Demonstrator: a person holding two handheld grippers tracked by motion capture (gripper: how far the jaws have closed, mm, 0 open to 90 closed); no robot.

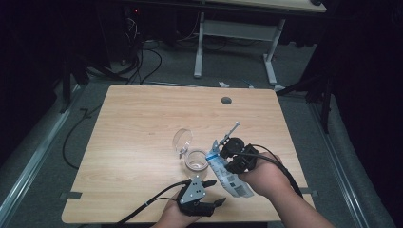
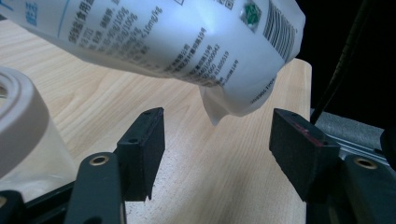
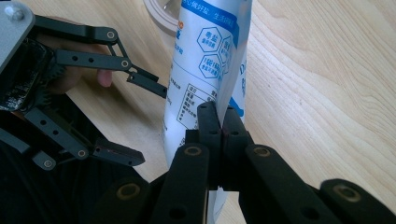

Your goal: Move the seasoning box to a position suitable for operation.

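I count 1 bag [image 3: 205, 74], 1 jar [image 1: 195, 160], 1 lid [image 1: 182, 140]. My right gripper [image 3: 220, 122] pinches the bag; left gripper [image 1: 215, 192] jaws gape empty. The bag's print is unreadable.

Dim lab or office, wooden desk [image 1: 142, 118] with grommet hole [image 1: 226, 100], floor cables [image 1: 142, 66], second desk frame [image 1: 235, 42]

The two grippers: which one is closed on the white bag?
The right gripper is: its jaws pinch the white bag near one edge. The left gripper stands open below the bag's end, touching nothing.
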